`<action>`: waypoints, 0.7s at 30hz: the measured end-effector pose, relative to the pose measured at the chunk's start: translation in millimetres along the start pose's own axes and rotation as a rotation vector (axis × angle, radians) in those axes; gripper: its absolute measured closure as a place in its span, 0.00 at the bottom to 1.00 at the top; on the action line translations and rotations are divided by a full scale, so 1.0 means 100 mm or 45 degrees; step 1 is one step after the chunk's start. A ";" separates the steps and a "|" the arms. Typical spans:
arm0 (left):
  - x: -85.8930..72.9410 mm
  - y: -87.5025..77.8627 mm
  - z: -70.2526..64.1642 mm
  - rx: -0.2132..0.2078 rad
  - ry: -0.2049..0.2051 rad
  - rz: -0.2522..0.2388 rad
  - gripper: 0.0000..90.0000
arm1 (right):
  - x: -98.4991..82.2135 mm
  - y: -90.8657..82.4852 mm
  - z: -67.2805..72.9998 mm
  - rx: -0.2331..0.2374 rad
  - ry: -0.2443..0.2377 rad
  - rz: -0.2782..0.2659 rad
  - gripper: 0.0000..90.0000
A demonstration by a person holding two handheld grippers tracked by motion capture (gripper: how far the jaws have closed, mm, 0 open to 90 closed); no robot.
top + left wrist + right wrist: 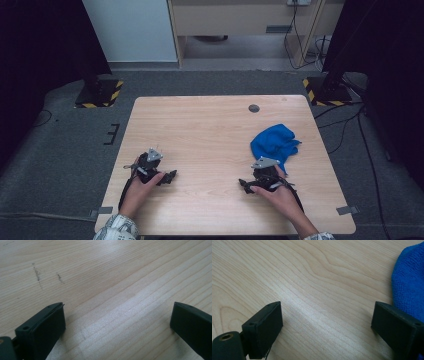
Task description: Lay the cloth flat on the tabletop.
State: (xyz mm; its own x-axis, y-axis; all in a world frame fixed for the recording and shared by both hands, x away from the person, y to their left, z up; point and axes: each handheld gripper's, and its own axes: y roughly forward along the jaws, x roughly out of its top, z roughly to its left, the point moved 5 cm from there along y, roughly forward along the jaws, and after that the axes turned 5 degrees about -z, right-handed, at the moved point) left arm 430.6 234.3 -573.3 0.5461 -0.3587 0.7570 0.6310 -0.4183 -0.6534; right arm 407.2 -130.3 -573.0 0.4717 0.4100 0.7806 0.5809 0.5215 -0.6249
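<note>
Both claws were held spread wide with nothing gripped between their jaws: the left claw (170,176) was rested low on the near left of the wooden surface (210,130), and the right claw (245,184) was rested at the near right. A blue cloth (274,142) was seen crumpled in a loose heap on the right half of the surface, just beyond the right claw, its nubby edge lying close beside one jaw in the right gripper view.

Wooden table (210,130) on grey carpet (65,165), pale cabinet (132,30) behind
</note>
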 end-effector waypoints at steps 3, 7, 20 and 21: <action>0.00 0.00 0.00 0.001 -0.001 0.000 0.00 | 0.00 0.00 0.00 0.000 0.000 0.000 0.11; 0.00 0.00 0.00 0.001 -0.001 0.000 0.00 | 0.00 -0.01 0.00 0.001 0.002 0.004 0.11; 0.01 0.01 0.00 0.002 -0.001 0.000 0.00 | 0.06 -0.08 0.00 0.043 0.027 -0.036 0.14; 0.01 0.01 0.00 0.003 -0.002 0.000 0.00 | 0.08 -0.11 -0.01 0.035 0.018 -0.050 0.17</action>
State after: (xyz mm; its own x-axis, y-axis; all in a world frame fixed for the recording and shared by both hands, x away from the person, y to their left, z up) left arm 431.9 233.4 -573.3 0.5469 -0.3576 0.7570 0.6322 -0.4165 -0.6534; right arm 405.3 -133.1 -559.5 0.4583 0.3780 0.8044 0.5811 0.5574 -0.5930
